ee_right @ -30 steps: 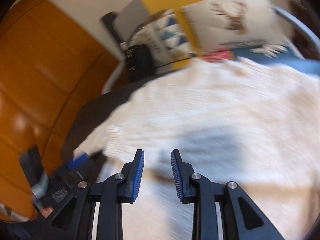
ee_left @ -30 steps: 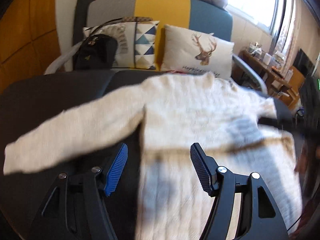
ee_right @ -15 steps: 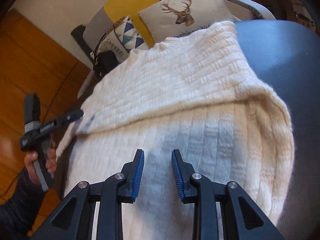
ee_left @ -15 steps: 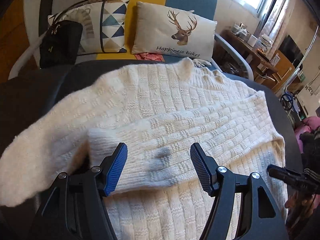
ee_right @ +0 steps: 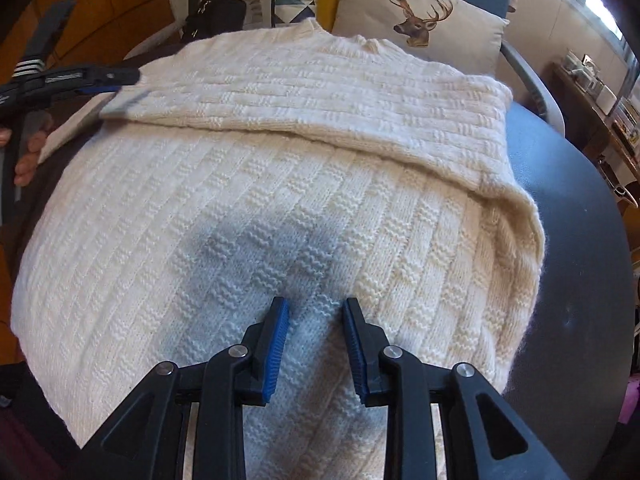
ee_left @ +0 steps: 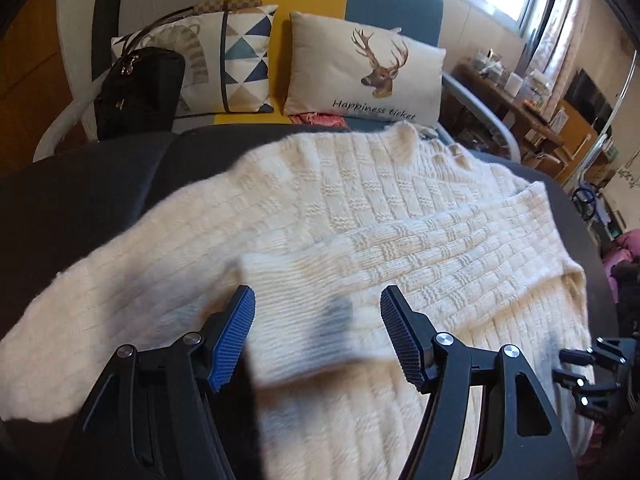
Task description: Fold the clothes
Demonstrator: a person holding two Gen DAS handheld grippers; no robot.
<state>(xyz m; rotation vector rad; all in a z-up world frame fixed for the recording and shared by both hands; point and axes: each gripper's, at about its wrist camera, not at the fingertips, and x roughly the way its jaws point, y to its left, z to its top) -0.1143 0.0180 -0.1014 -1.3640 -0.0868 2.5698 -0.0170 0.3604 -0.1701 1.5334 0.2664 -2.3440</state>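
A cream knitted sweater (ee_right: 304, 208) lies spread flat across a dark round bench (ee_right: 568, 240), one sleeve (ee_left: 400, 252) folded across its chest, the cuff ending just ahead of the left tongs (ee_left: 316, 312). Those tongs hang over the cuff with jaws wide apart and nothing pinched between the blue pads — their shadow falls on the wool below. The other sleeve (ee_left: 100, 312) stretches out toward the bench's left edge in the left wrist view.

The right tongs (ee_right: 314, 312) point steeply down at the sweater's lower body, jaws set narrow, with a gap showing between the pads; knit shows in that gap, but whether the tips touch the wool cannot be told. At the far left of the right wrist view a hand (ee_right: 28, 148) grips the left tool's handle.

Behind the bench — a sofa (ee_left: 392, 4) carrying a deer-print cushion (ee_left: 368, 76), a triangle-pattern cushion (ee_left: 236, 64) and a black handbag (ee_left: 140, 92).
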